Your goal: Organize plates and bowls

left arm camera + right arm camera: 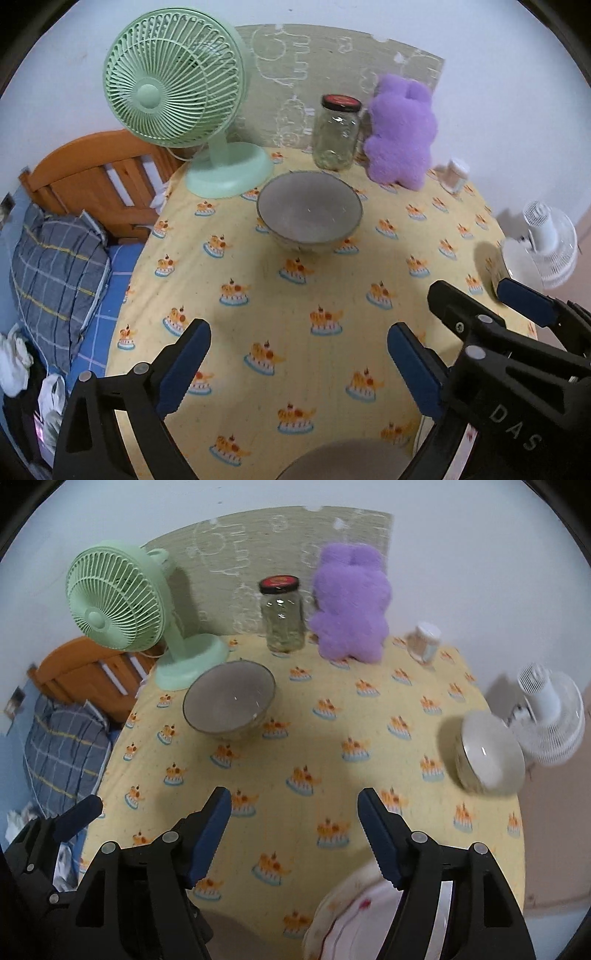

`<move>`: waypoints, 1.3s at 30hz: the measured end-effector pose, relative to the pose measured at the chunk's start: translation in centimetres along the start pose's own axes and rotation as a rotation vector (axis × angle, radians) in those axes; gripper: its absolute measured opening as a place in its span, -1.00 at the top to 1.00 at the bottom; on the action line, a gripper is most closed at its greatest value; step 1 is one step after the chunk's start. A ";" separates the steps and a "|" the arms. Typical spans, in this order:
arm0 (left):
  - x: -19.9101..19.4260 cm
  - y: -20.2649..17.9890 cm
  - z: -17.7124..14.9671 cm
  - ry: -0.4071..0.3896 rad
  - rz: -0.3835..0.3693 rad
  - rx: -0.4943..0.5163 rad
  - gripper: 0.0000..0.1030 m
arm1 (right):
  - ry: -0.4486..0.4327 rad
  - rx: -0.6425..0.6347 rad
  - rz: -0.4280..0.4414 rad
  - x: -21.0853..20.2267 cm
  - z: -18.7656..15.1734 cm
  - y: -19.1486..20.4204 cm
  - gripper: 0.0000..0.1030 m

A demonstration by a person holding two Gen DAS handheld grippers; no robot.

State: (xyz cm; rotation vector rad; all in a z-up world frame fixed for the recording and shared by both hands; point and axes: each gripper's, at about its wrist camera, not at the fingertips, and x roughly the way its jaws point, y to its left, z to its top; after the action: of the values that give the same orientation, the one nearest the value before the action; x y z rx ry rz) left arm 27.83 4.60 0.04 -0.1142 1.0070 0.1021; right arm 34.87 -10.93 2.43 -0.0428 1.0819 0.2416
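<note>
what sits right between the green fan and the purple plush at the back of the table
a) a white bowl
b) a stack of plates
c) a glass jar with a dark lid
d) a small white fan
c: the glass jar with its dark lid stands upright between the green fan and the purple plush.

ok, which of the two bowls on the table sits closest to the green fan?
The grey bowl, right beside the green fan's base. The white bowl sits far across at the table's right edge.

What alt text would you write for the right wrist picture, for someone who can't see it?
An open right gripper hangs empty over a yellow patterned tablecloth. A grey bowl sits to the left and a white bowl to the right, with a green fan, jar and purple plush toy behind.
</note>
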 end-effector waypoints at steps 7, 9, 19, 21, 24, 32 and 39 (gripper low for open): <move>2.1 0.3 2.6 -0.011 0.045 -0.089 -0.89 | 0.025 -0.062 0.104 3.0 4.0 -0.1 -0.43; 3.2 0.6 3.4 -0.010 0.066 -0.097 -0.87 | 0.018 -0.066 0.128 3.8 5.0 0.0 -0.43; 7.1 1.6 6.4 -0.051 0.144 -0.144 -0.73 | 0.004 -0.085 0.168 9.4 8.6 0.9 -0.43; 8.2 1.8 7.0 -0.040 0.150 -0.139 -0.71 | 0.008 -0.080 0.173 10.8 9.2 1.0 -0.43; 9.8 2.1 7.8 -0.031 0.153 -0.136 -0.70 | 0.006 -0.086 0.168 12.5 9.9 1.2 -0.43; 13.1 2.5 8.9 -0.005 0.137 -0.133 -0.32 | 0.003 -0.080 0.144 16.3 11.1 1.5 -0.28; 15.4 2.1 9.3 0.046 0.130 -0.120 0.19 | 0.026 -0.096 0.157 18.3 10.9 2.1 0.22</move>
State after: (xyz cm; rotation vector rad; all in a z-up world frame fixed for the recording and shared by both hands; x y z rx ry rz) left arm 43.48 8.51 -8.21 -0.1612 1.0542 0.2796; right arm 52.06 -4.06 -8.27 -0.0472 1.1002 0.4357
